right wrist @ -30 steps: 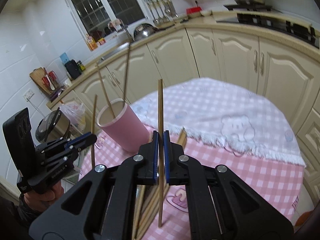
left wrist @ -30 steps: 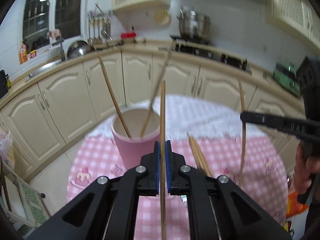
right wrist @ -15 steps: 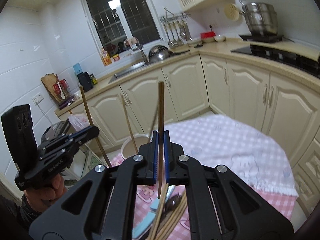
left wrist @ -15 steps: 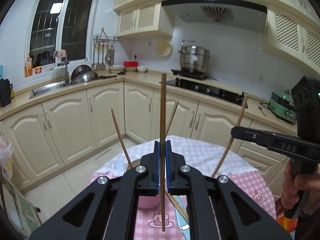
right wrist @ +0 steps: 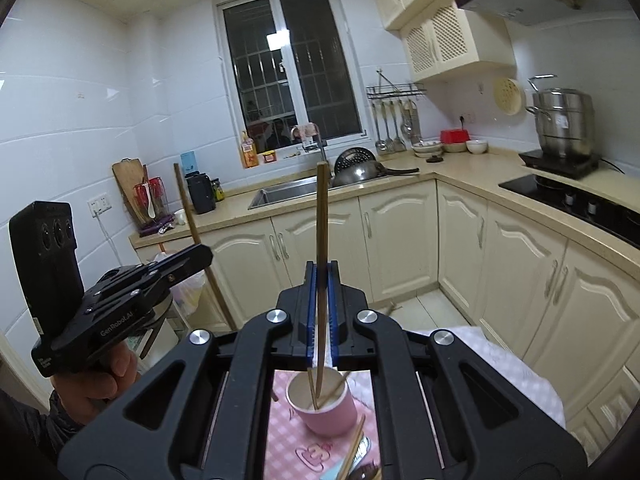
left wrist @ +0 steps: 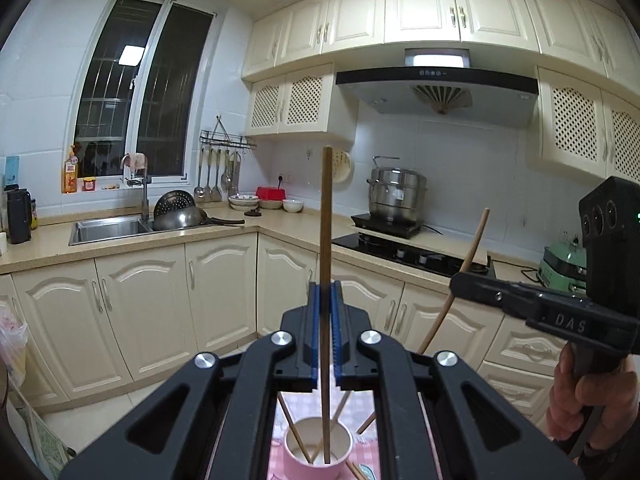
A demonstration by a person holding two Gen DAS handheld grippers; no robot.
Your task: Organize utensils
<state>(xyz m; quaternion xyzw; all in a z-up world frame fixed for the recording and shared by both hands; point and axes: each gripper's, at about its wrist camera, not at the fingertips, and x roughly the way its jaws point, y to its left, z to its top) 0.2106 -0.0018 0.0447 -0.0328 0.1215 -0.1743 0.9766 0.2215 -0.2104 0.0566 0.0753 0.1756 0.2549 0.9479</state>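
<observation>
L tongs [left wrist: 326, 312] & R tongs [right wrist: 322, 300] each clamped on 1 chopstick [left wrist: 327, 240], upright, tips inside pink cup [right wrist: 328, 412].

table [right wrist: 516, 364]: pink checked cloth | on it: pink cup [right wrist: 326, 410], loose chopsticks [right wrist: 352, 446] beside cup

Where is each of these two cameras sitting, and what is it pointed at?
Left wrist view: sits on the left gripper, looks along its fingers at the stove wall and down to the pink cup; it holds a chopstick; the right gripper and right hand show.
Right wrist view: sits on the right gripper, faces the sink and window; it clamps another chopstick; the left hand shows.
Shared: cup, sink, steel pot.
</observation>
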